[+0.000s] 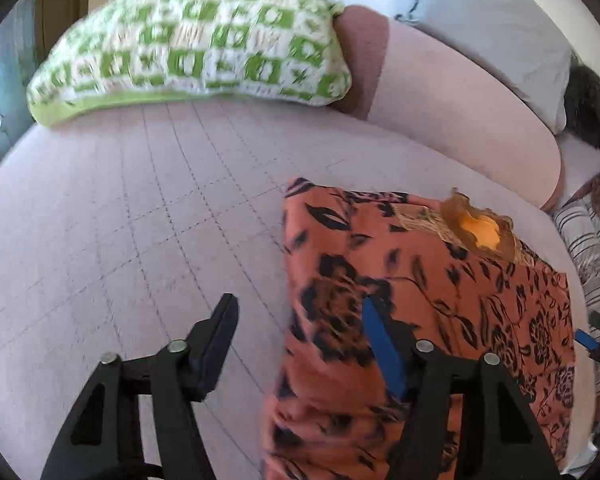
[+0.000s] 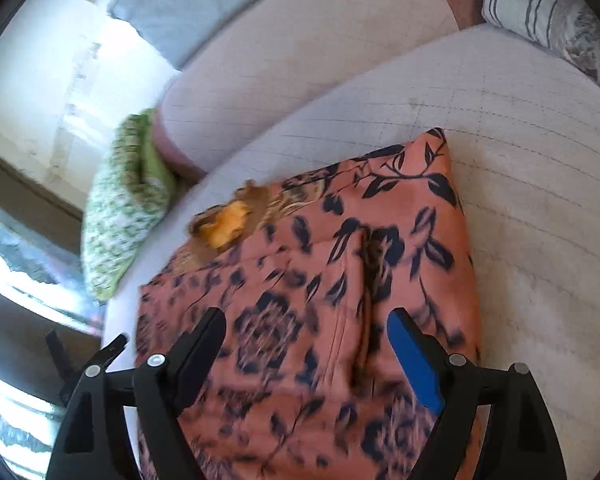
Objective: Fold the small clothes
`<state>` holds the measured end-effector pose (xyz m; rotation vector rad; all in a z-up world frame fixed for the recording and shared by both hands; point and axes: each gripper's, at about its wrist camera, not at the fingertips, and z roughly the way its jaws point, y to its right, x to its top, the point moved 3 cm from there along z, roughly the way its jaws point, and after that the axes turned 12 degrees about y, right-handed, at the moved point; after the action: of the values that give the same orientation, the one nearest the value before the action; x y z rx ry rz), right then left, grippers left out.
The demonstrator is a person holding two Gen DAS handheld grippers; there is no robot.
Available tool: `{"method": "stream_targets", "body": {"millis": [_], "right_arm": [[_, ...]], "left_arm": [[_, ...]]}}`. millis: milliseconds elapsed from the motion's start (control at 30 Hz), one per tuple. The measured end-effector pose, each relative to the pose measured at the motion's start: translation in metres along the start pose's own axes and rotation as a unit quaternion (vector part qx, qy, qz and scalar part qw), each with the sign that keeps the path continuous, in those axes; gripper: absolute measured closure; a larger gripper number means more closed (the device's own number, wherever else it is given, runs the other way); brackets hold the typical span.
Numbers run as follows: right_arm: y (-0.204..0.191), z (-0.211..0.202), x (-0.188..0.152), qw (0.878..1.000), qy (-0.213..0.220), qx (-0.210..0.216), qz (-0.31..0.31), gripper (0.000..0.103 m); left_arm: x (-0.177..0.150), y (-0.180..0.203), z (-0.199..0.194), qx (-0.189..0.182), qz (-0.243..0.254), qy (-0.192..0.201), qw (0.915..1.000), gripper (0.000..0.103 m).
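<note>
my left tool (image 1: 296,320) hangs with its jaws apart and nothing between them, one finger over the bare sofa seat (image 1: 140,220), the blue-padded finger over the left edge of the garment (image 1: 420,300). my right tool (image 2: 306,332) is spread wide above the same garment (image 2: 340,260), also empty, its pads off the cloth as far as i can tell through the blur

the garment is a rust-orange piece with a black flower print, lying on the quilted pale-pink seat as a rough rectangle, already doubled over to judge by its thick, raised edges. an orange patch or lining (image 1: 486,230) shows at its far end, beside some gold embroidery. in the right wrist view a seam or crease runs down its middle, straight between my fingers

i judge the fold is partly made and the next step is another fold or a smoothing pass. to do it well i would bring both tools low onto matching corners of the near edge, pinch through all the layers so none slips, lift only a little, carry the edge over level and lay it square on the far edge, then release both together

beyond the garment, a green and white knitted cushion (image 1: 196,36) leans at the seat's back, with a grey pillow (image 1: 492,32) and a striped cushion (image 2: 540,12) further round

i can read no brand, label or writing anywhere
</note>
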<state>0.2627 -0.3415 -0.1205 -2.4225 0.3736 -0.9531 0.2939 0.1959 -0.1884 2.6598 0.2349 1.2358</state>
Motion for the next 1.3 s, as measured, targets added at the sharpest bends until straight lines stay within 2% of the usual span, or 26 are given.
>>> {"method": "stream_targets", "body": {"millis": [100, 200, 233, 267, 300, 333, 400, 433, 500, 533, 600, 633, 667, 700, 733, 767, 800, 867, 933, 1033, 1100, 1133, 1167, 1200, 1300], "right_arm": [[0.002, 0.026, 0.011, 0.999, -0.008, -0.037, -0.016, 0.018], [0.003, 0.052, 0.010, 0.997, -0.040, -0.052, -0.033, 0.021], [0.002, 0.058, 0.008, 0.996, -0.047, -0.062, -0.045, 0.030], [0.000, 0.061, 0.007, 0.995, -0.050, -0.070, -0.060, 0.037], [-0.004, 0.064, 0.005, 0.992, -0.053, -0.081, -0.082, 0.065], [-0.007, 0.065, 0.004, 0.990, -0.060, -0.086, -0.096, 0.081], [-0.018, 0.063, 0.004, 0.986, -0.061, -0.085, -0.128, 0.090], [-0.026, 0.058, 0.006, 0.983, -0.049, -0.086, -0.152, 0.091], [-0.044, 0.043, 0.017, 0.977, -0.001, -0.092, -0.190, 0.091], [-0.050, 0.038, 0.021, 0.975, 0.020, -0.092, -0.199, 0.091], [-0.053, 0.045, 0.022, 0.972, 0.046, -0.096, -0.209, 0.088], [-0.045, 0.060, 0.017, 0.970, 0.026, -0.108, -0.216, 0.082], [-0.032, 0.075, 0.011, 0.969, -0.002, -0.132, -0.207, 0.080], [-0.021, 0.082, 0.006, 0.970, -0.021, -0.148, -0.192, 0.074], [-0.014, 0.078, 0.003, 0.976, -0.010, -0.134, -0.171, 0.066], [-0.012, 0.069, 0.003, 0.978, 0.004, -0.131, -0.163, 0.055], [-0.012, 0.063, 0.003, 0.978, 0.010, -0.133, -0.160, 0.033], [-0.020, 0.041, 0.007, 0.978, 0.048, -0.132, -0.155, 0.031], [-0.030, 0.025, 0.008, 0.983, 0.062, -0.099, -0.143, 0.031], [-0.047, 0.020, 0.001, 0.994, 0.036, 0.002, -0.104, 0.029], [-0.044, 0.036, -0.014, 0.996, -0.006, 0.051, -0.076, 0.026], [-0.037, 0.047, -0.021, 0.996, -0.023, 0.046, -0.070, 0.026], [-0.022, 0.062, -0.031, 0.997, -0.045, 0.012, -0.061, 0.026], [-0.012, 0.069, -0.036, 0.998, -0.048, 0.005, -0.048, 0.027], [-0.026, 0.052, -0.033, 0.998, -0.026, 0.008, -0.064, 0.026]], "left_arm": [[0.014, -0.004, 0.014, -0.021, 0.007, 0.003, 0.9997, 0.040], [0.022, 0.000, 0.031, -0.039, 0.004, -0.020, 0.9990, 0.040], [0.022, 0.000, 0.040, -0.039, 0.002, -0.031, 0.9988, 0.041], [0.021, 0.002, 0.046, -0.035, 0.015, -0.041, 0.9985, 0.049], [0.021, 0.011, 0.052, -0.029, 0.036, -0.044, 0.9979, 0.089], [0.020, 0.014, 0.055, -0.026, 0.054, -0.045, 0.9972, 0.094], [0.025, 0.016, 0.044, -0.034, 0.062, -0.012, 0.9974, 0.095], [0.029, 0.016, 0.033, -0.036, 0.070, 0.013, 0.9969, 0.095], [0.031, 0.017, 0.012, -0.036, 0.083, 0.063, 0.9939, 0.095], [0.028, 0.018, 0.010, -0.034, 0.084, 0.069, 0.9935, 0.094], [0.021, 0.011, 0.029, -0.016, 0.075, 0.050, 0.9958, 0.092], [0.016, 0.002, 0.040, -0.004, 0.053, 0.028, 0.9982, 0.085], [0.010, -0.007, 0.052, -0.003, 0.026, 0.003, 0.9997, 0.083], [0.012, -0.012, 0.048, -0.011, 0.010, 0.013, 0.9998, 0.081], [0.016, -0.011, 0.041, -0.005, 0.016, 0.021, 0.9996, 0.074], [0.021, -0.011, 0.032, 0.000, 0.028, 0.038, 0.9989, 0.070], [0.024, -0.011, 0.026, -0.002, 0.035, 0.048, 0.9982, 0.068], [0.030, -0.011, 0.007, -0.017, 0.048, 0.064, 0.9966, 0.068], [0.030, -0.009, -0.008, -0.029, 0.049, 0.074, 0.9956, 0.068], [0.018, -0.001, -0.033, -0.094, 0.035, 0.067, 0.9927, 0.068], [0.005, 0.001, -0.034, -0.111, 0.032, 0.051, 0.9920, 0.068], [-0.006, 0.001, -0.024, -0.095, 0.040, 0.024, 0.9944, 0.068], [-0.016, -0.002, -0.011, -0.067, 0.046, -0.009, 0.9966, 0.069], [-0.026, -0.010, -0.001, -0.038, 0.042, -0.034, 0.9978, 0.078], [-0.026, -0.021, -0.015, -0.062, 0.005, -0.019, 0.9979, 0.083]]}}
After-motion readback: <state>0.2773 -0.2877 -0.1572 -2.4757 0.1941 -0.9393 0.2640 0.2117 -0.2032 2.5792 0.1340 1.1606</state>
